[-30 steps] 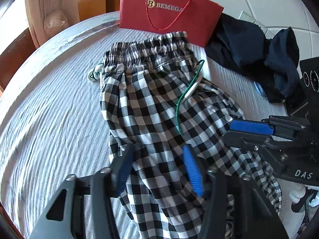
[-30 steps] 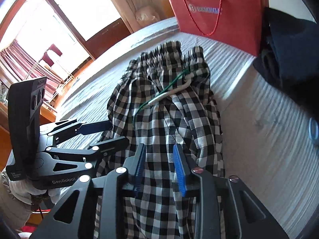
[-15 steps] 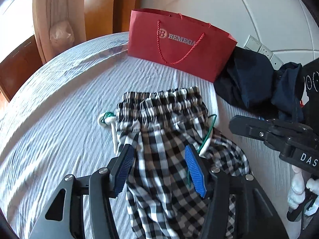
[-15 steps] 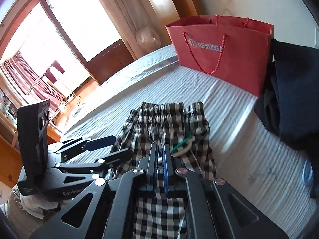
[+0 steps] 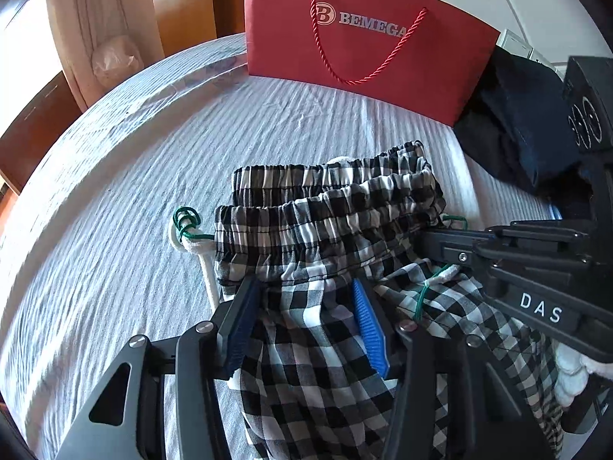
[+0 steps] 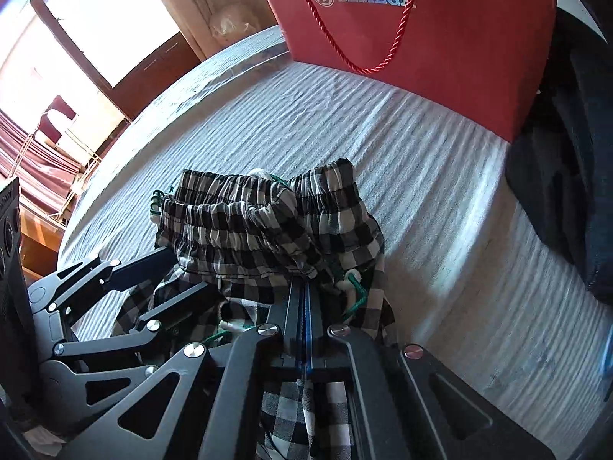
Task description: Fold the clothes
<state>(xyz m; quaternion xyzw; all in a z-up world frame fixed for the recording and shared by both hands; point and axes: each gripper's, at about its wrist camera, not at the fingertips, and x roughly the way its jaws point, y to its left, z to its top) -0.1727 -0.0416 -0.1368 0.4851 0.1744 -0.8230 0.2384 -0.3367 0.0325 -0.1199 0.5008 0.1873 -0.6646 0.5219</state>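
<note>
Black-and-white checked shorts with an elastic waistband and a green-and-white drawstring lie bunched on the blue-grey bed sheet. My left gripper is open, its blue pads straddling the cloth just below the waistband. My right gripper is shut on a fold of the shorts near the waistband's right side. The right gripper also shows in the left wrist view, and the left gripper shows in the right wrist view.
A red BEMEGA paper bag stands at the far edge of the bed. Dark navy clothes are piled to its right. A wooden wall and curtain lie beyond the bed on the left.
Both grippers have moved up along the shorts to the waistband, and the cloth has bunched up. The right gripper has closed on the fabric. The left stays open.
</note>
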